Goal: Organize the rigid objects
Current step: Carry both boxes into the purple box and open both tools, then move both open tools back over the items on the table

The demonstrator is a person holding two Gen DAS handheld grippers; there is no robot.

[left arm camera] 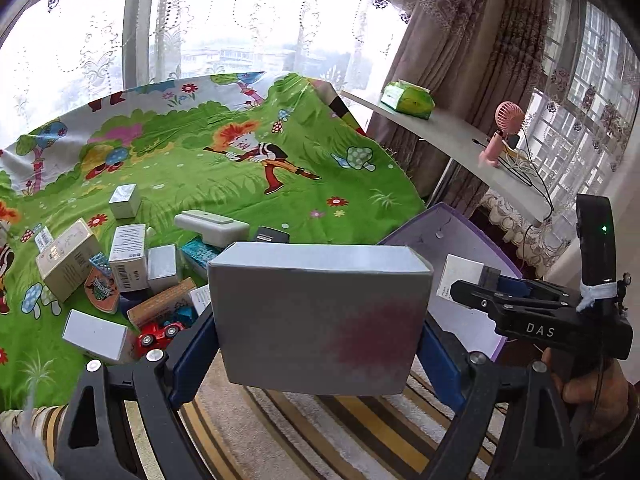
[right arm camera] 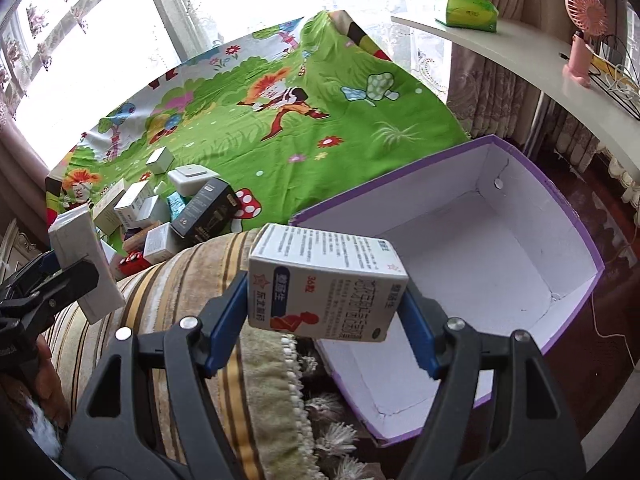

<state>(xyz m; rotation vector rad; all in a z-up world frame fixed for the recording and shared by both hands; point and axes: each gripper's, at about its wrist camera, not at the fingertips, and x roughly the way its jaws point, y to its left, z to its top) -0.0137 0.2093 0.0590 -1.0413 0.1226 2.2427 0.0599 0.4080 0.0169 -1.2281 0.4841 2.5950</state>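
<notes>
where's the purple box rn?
Right wrist view, right half: purple box sits open and empty beside the green cartoon cloth, just behind the printed carton held in the right gripper.

purple box [left arm camera: 440, 228] mostly hidden behind grey carton [left arm camera: 320, 320], toy car [left arm camera: 158, 334] half covered

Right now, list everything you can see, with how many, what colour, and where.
plain box: one, grey-white, clamped in the left gripper
printed box: one, white with blue and red print, clamped in the right gripper
open carton: one, purple outside, white inside, empty, beside the cloth
pile of small boxes: many, mostly white, one black, on the cloth
toy car: one, red, at the pile's near edge
cartoon cloth: one, green
tissue pack: one, green, on the shelf
fan: one, pink, on the shelf
left gripper: black, blue pads
right gripper: black, blue pads
</notes>
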